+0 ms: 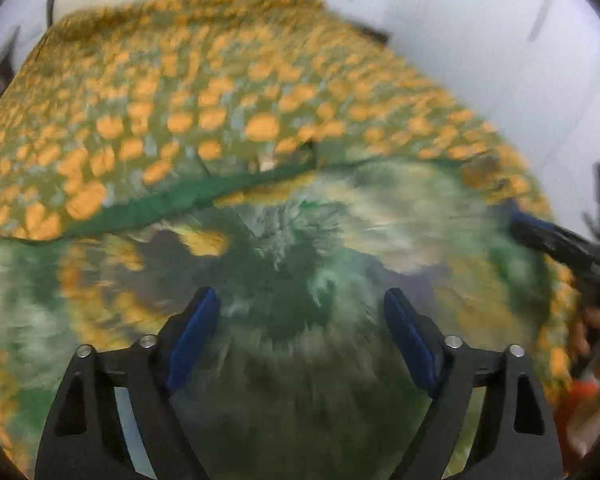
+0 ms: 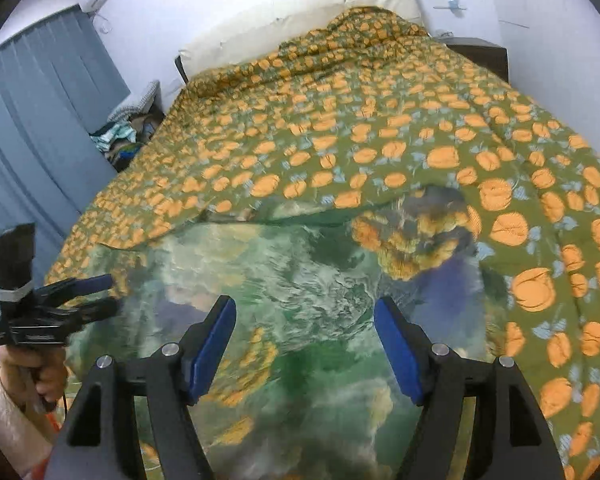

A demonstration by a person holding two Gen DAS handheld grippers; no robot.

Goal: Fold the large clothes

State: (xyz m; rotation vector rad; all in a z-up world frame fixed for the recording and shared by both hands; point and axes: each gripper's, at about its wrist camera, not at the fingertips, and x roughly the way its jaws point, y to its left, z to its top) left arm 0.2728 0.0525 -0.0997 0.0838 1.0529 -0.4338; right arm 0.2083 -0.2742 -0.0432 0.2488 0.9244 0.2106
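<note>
A large green tie-dye garment [image 2: 300, 280] with white and orange patches lies spread on the bed, its dark green hem [image 1: 172, 204] running across the far side. It also fills the lower left wrist view [image 1: 292, 272], which is blurred. My left gripper [image 1: 302, 312] is open and empty above the garment; it also shows at the left of the right wrist view [image 2: 108, 292], by the garment's left edge. My right gripper [image 2: 305, 320] is open and empty above the garment; one of its fingers [image 1: 540, 232] shows at the right of the left wrist view.
The bed is covered by an olive bedspread [image 2: 380, 128] with orange flowers. A cream headboard [image 2: 300, 12] stands at the far end. Blue curtains [image 2: 32, 100] hang at left, with a pile of clothes [image 2: 124, 136] beside the bed. A dark nightstand [image 2: 480, 52] stands at right.
</note>
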